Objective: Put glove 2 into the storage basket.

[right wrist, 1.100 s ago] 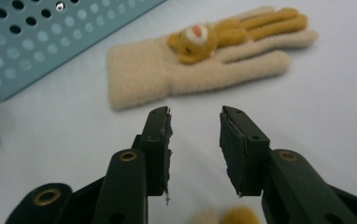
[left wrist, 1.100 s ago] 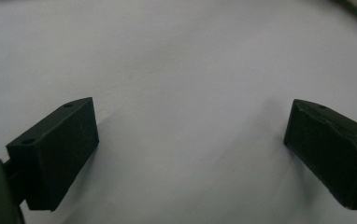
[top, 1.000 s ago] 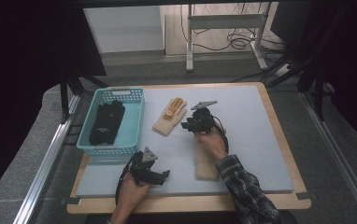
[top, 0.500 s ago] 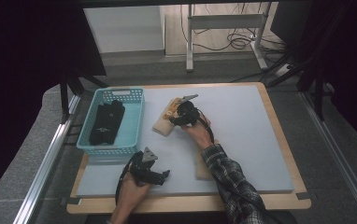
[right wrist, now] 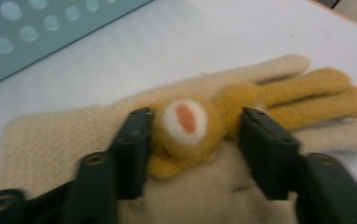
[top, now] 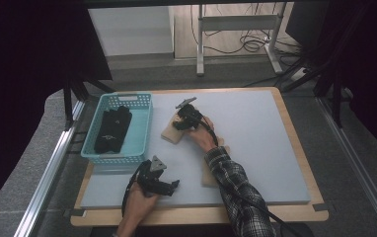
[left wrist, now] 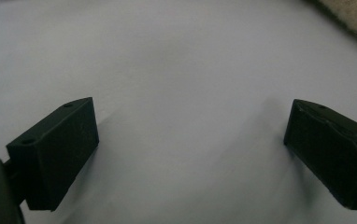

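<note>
**Right gripper down on the cream glove, jaws either side of the orange patch**

Your right gripper [top: 179, 121] is over the cream glove [top: 172, 132], which lies flat on the grey mat [top: 265, 148] just beside the teal basket [top: 142, 129] — near it, but not touching as far as the high view shows. In the right gripper view you're looking straight down your own jaws, and there it is: the round orange patch with the white and red centre [right wrist: 184, 120] sits between them. The left jaw is touching the patch's edge, or very nearly; the right jaw stands just past the orange lump next to it. The jaws have just been closing a little, with that patch between them, but they're not squeezed onto it — the patch keeps its round shape, so call the gripper released, bracketing the thing rather than grasping it. The glove's orange fingers [right wrist: 317, 95] run away beyond the jaw tips, towards the upper right of that view.

A black glove [top: 111, 129] lies inside the basket.

Your left gripper [top: 169, 186] rests low near the front edge of the mat, well apart from the cream glove. Its jaws stand wide over bare mat, nothing between them — released.
</note>
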`<act>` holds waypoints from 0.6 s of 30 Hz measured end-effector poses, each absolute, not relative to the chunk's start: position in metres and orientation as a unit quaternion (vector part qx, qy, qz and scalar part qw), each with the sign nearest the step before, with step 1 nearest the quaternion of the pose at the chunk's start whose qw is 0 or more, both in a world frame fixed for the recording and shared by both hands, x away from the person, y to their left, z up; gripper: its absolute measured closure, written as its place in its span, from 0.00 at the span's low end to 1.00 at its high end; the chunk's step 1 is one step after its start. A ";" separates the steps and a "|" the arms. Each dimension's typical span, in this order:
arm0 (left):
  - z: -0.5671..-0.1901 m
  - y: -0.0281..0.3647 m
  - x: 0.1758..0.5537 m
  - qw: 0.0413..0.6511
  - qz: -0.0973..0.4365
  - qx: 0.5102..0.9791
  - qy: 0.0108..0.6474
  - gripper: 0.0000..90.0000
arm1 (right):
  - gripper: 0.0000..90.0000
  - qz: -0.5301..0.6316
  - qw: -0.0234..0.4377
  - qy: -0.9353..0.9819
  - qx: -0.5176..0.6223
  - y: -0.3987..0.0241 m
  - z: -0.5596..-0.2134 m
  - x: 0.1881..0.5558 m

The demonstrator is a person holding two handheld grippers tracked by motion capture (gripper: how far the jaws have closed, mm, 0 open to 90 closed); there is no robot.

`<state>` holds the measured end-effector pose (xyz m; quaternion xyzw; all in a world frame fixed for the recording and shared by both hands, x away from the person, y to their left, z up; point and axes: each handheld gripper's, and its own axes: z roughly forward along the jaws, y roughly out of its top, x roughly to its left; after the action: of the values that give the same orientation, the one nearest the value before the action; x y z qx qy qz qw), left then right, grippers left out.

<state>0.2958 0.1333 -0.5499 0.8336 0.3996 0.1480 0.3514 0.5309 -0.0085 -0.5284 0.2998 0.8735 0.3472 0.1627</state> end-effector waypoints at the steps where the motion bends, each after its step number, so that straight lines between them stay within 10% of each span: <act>1: -0.550 0.133 0.296 0.351 0.148 0.834 0.400 0.04 | 0.62 0.348 0.151 0.876 0.298 -0.008 -0.528 0.531; 18: -0.550 0.133 0.296 0.351 0.148 0.834 0.399 0.04 | 0.71 0.371 0.132 0.869 0.301 -0.023 -0.495 0.516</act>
<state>0.2957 0.1334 -0.5498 0.8339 0.3993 0.1483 0.3510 0.5160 -0.0232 -0.4949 0.3006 0.8687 0.3708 0.1325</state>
